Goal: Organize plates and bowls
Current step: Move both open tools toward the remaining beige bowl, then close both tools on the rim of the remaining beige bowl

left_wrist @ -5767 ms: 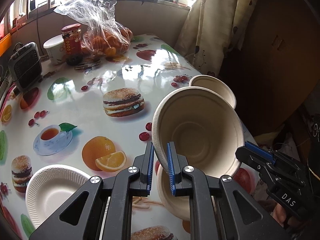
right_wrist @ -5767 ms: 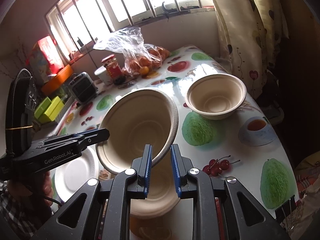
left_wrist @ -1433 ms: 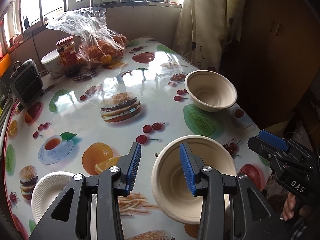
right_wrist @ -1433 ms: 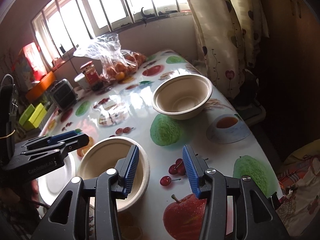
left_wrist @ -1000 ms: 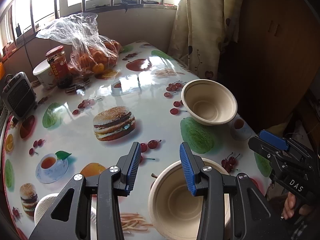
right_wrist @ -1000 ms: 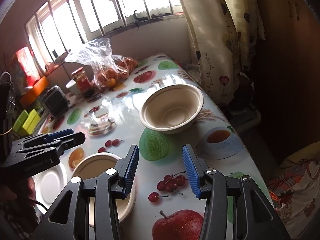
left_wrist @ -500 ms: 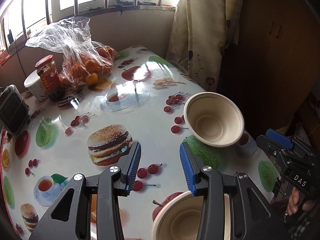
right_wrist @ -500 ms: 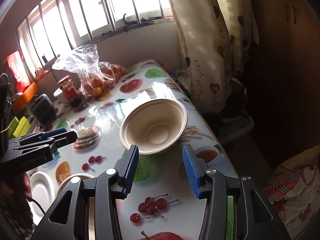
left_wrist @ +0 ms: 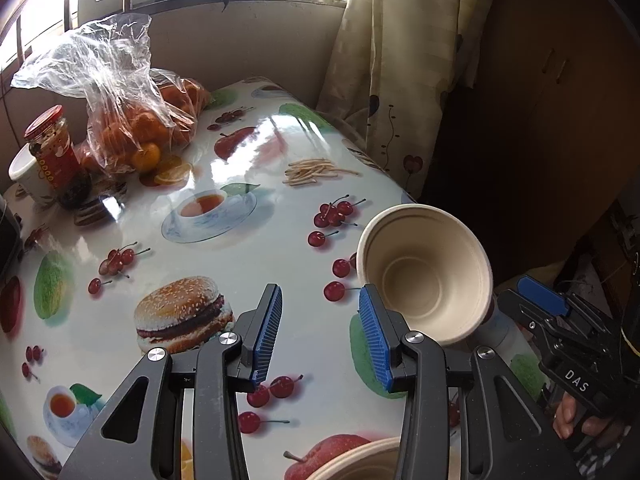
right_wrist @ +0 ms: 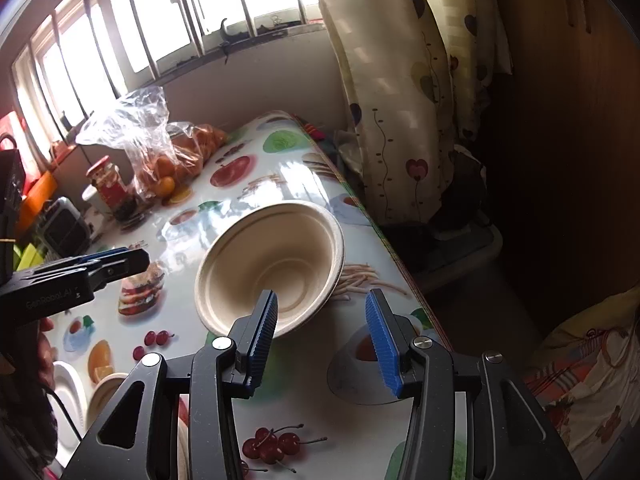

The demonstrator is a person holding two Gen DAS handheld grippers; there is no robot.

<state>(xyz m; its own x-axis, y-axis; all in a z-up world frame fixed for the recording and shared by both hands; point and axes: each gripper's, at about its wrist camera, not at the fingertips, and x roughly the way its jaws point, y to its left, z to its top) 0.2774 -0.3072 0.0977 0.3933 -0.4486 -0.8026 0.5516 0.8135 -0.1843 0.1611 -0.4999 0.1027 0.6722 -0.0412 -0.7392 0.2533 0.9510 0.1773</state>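
The lone beige bowl (right_wrist: 276, 268) sits upright on the worktop (left_wrist: 280, 184), close to the edge that runs along the curtain (right_wrist: 404, 92). Everything here is placed against that bowl.

The right gripper (right_wrist: 322, 336) is the nearer of the two. In its own view the bowl's near rim lies just past the left jaw's tip, so the bowl is ahead and a little left of the gap between the jaws rather than centred in it. The jaws are spread, with nothing between them but printed tablecloth. The gripper tilts steeply down toward the worktop, and in the left wrist view it shows just beside the bowl on the side toward the worktop's edge.

The left gripper (left_wrist: 326, 334) also has its jaws spread and empty. From it the bowl lies ahead and to the right, beyond the right jaw's tip. It too points down at a slant.

Being round, the bowl has no long axis; what matters is the rim, and a jaw needs to go inside the wall and the other outside. My judgement is that the right hand, being closer, needs a small shift leftward to straddle the near rim.

A second bowl (left_wrist: 360, 460) rests on the near side of the lone bowl, with a white plate (right_wrist: 70, 392) beside it.
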